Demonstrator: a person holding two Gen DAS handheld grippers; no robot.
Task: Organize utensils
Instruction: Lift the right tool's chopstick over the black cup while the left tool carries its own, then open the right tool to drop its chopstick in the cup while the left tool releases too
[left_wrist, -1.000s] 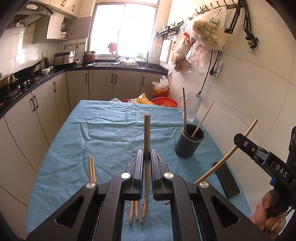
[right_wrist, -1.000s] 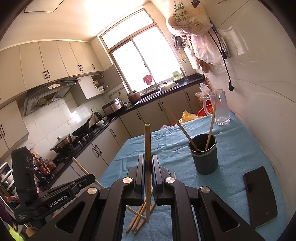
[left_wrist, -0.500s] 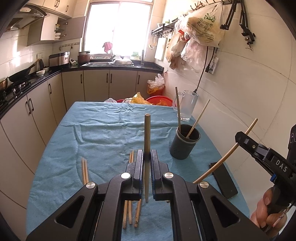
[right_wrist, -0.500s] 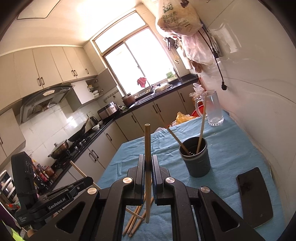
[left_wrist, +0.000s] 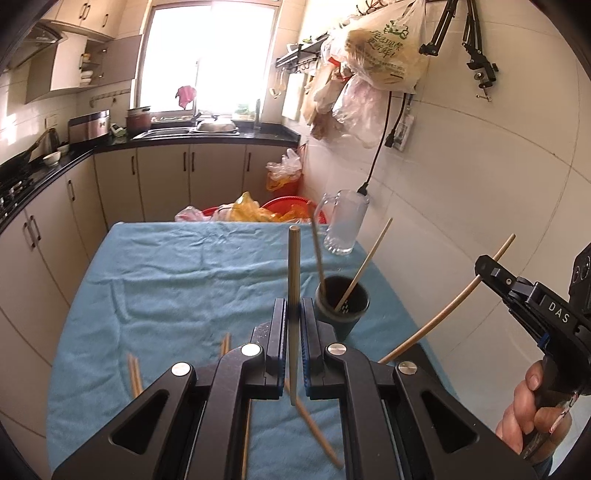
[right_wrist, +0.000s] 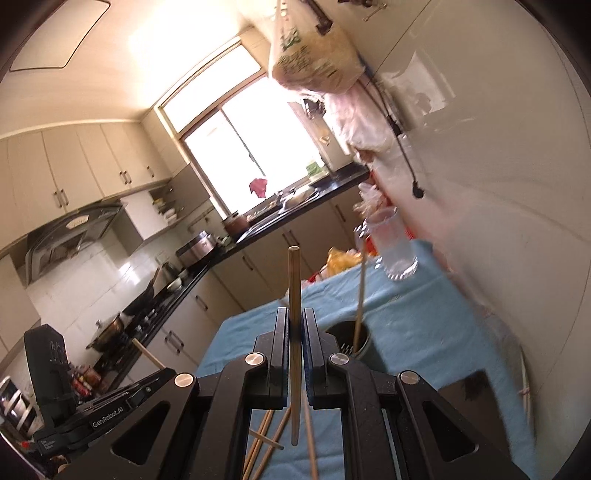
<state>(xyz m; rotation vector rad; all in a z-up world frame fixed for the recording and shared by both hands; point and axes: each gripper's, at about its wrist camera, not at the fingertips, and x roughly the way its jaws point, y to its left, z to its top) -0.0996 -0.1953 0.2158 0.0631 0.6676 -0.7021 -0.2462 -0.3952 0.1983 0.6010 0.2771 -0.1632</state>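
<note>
Above the counter (left_wrist: 155, 266), the left gripper (left_wrist: 294, 328) and the right gripper (right_wrist: 295, 332) each squeeze shut on one chopstick (left_wrist: 294, 295), upright. Near the right edge stands the dark cup (left_wrist: 341, 308). Chopsticks look light, stiff and slippery; holding the middle seems best.

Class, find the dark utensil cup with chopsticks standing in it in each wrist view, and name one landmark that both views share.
Left wrist view: the dark utensil cup stands right of centre on the blue cloth, just beyond the left gripper.
Right wrist view: the cup is right of centre, partly hidden behind the right gripper.
Shared landmark: the glass mug near the wall beyond the cup.
</note>
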